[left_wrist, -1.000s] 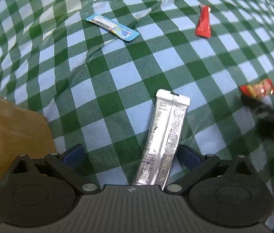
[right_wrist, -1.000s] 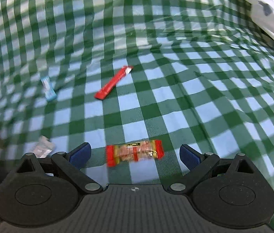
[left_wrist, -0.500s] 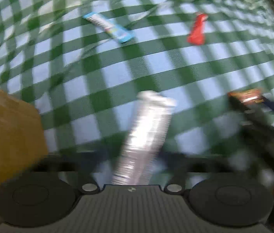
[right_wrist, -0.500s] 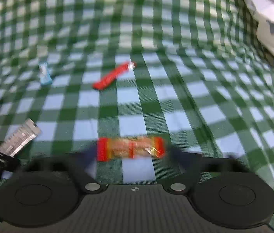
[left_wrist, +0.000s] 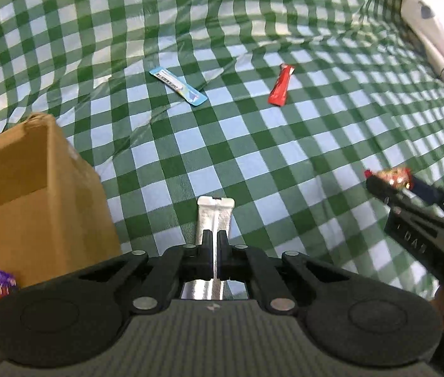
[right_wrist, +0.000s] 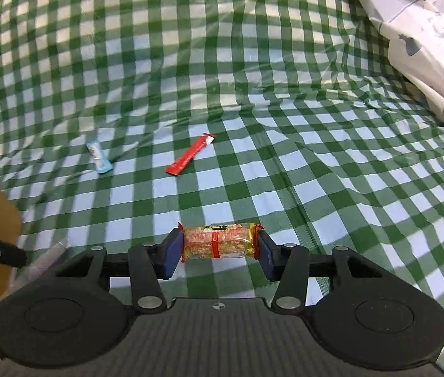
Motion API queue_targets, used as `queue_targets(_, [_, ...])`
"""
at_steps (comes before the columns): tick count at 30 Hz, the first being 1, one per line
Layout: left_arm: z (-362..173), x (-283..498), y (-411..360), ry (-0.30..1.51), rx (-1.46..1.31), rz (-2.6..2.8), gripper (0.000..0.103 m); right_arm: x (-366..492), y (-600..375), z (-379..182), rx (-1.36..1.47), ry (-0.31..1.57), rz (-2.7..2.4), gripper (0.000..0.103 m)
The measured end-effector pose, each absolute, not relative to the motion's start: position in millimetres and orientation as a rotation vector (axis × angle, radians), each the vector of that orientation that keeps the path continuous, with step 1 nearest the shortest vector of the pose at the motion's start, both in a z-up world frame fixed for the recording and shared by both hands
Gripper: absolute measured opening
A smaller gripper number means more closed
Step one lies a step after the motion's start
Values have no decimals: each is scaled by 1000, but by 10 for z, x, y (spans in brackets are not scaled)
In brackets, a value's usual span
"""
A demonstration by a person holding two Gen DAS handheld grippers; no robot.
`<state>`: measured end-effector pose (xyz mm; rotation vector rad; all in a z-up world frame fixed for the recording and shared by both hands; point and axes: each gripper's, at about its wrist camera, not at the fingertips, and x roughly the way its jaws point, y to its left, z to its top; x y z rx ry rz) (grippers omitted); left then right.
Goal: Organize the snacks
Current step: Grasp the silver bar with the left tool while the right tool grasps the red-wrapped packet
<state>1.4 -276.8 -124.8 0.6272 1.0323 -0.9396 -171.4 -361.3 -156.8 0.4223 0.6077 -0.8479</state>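
Green-and-white checked cloth covers the tabletop. A cardboard box stands just left of the left tongs, which are clamped tight on a silver sachet pointing straight ahead. Beyond them lie a blue packet and a red stick. Over right, the right tongs are closing, pads pressing both ends of a peanut bar held crosswise.

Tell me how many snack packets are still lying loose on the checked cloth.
2: a blue packet and a red stick, side by side but apart, far across the cloth. The cardboard box could hide others.
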Motion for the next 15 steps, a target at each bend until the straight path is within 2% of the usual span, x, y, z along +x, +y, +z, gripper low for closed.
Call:
queue_targets(6, [-1075, -36, -2627, 1043, 600, -953, 2, -1956, -3430, -1432, 455, 596, -861, 52])
queue_targets(8, [-1169, -13, -2668, 1085, 606, -973, 25, -1982, -3390, -1438, 453, 602, -859, 52])
queue_targets(9, [-1260, -6, -2720, 1109, 619, -975, 59, -1980, -3385, -1449, 456, 606, -858, 52])
queue_targets(10, [-1362, 2, -2774, 1118, 634, -959, 82, -1981, -3383, -1462, 462, 608, -857, 52])
queue_targets(15, [-1901, 120, -3010, 1155, 720, -861, 83, -1957, -3430, -1536, 494, 619, -846, 53])
